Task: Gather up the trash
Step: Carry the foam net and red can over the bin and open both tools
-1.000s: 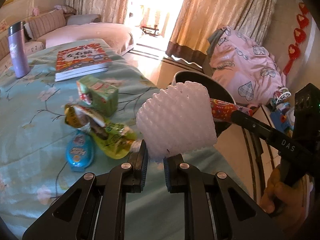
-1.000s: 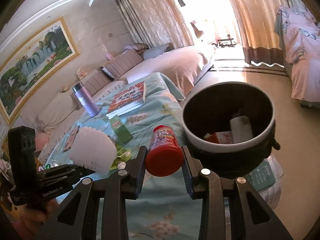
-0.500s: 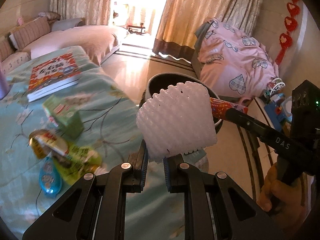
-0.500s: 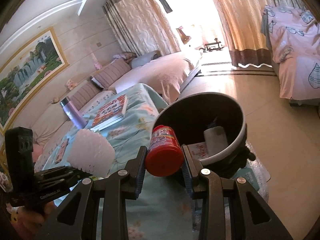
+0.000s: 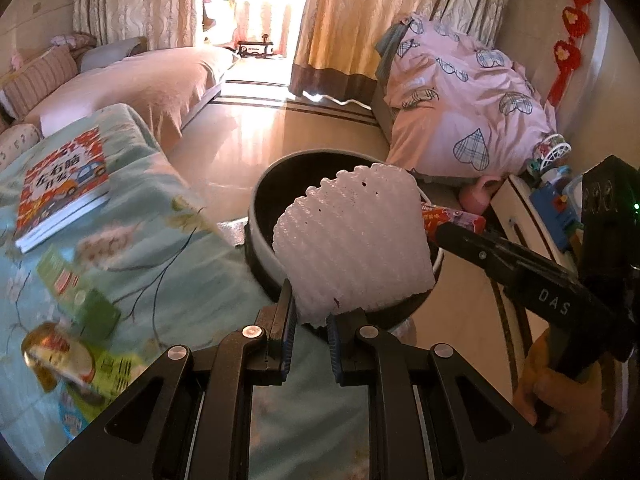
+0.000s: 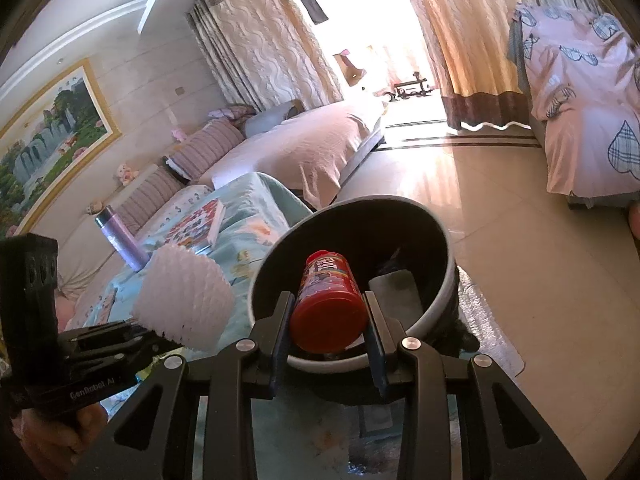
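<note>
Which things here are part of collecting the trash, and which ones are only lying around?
Part of the job:
white foam net, in left gripper
red-capped bottle, in right gripper
bin
green carton and wrappers

Just lying about:
book
purple flask

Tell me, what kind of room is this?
Probably a home living room: a long sofa with cushions, window curtains, a framed landscape painting, and a table under a floral cloth.
</note>
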`<action>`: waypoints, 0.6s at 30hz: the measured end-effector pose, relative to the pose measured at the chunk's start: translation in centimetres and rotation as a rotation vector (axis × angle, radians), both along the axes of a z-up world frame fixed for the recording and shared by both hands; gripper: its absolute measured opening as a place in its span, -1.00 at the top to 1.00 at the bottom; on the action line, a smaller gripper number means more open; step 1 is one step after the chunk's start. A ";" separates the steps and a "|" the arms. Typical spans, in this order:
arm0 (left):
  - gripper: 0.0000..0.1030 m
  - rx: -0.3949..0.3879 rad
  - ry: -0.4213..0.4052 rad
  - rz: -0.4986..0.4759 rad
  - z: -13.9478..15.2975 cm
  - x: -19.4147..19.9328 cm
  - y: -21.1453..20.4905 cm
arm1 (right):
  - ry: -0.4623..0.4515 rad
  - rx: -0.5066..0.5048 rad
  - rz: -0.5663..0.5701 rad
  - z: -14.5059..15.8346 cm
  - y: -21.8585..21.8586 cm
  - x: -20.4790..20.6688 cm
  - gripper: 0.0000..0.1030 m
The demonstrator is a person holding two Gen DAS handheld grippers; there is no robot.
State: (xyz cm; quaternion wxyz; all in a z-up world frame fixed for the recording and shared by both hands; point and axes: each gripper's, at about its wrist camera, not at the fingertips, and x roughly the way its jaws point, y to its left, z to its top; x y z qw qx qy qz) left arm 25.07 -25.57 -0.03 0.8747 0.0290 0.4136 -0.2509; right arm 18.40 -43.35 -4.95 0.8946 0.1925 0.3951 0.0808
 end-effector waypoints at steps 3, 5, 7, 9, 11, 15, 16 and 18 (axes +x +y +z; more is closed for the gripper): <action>0.75 0.008 0.000 -0.007 0.1 0.8 -0.9 | 0.007 0.003 -0.004 -0.2 -0.5 0.5 0.34; 0.75 0.013 0.002 -0.009 0.0 1.4 -1.4 | 0.009 -0.001 -0.008 -0.2 -0.8 0.8 0.34; 0.74 0.016 0.005 -0.011 -0.1 1.9 -1.7 | 0.011 -0.005 -0.011 -0.2 -1.1 1.2 0.34; 0.74 0.021 0.014 -0.010 -0.4 2.2 -2.0 | 0.015 -0.010 -0.012 -0.3 -1.3 1.6 0.34; 0.74 0.025 0.027 -0.010 -0.7 2.5 -2.3 | 0.019 -0.012 -0.012 -0.4 -1.4 1.8 0.34; 0.43 0.049 0.040 -0.003 -1.3 2.9 -2.9 | 0.037 -0.014 -0.012 -1.0 -1.7 2.4 0.34; 0.32 0.050 0.043 -0.001 -1.4 3.0 -2.9 | 0.045 -0.010 -0.012 -1.2 -1.8 2.5 0.34; -0.15 0.052 0.046 0.014 -1.4 3.0 -2.9 | 0.063 -0.001 -0.014 -1.7 -2.2 3.1 0.30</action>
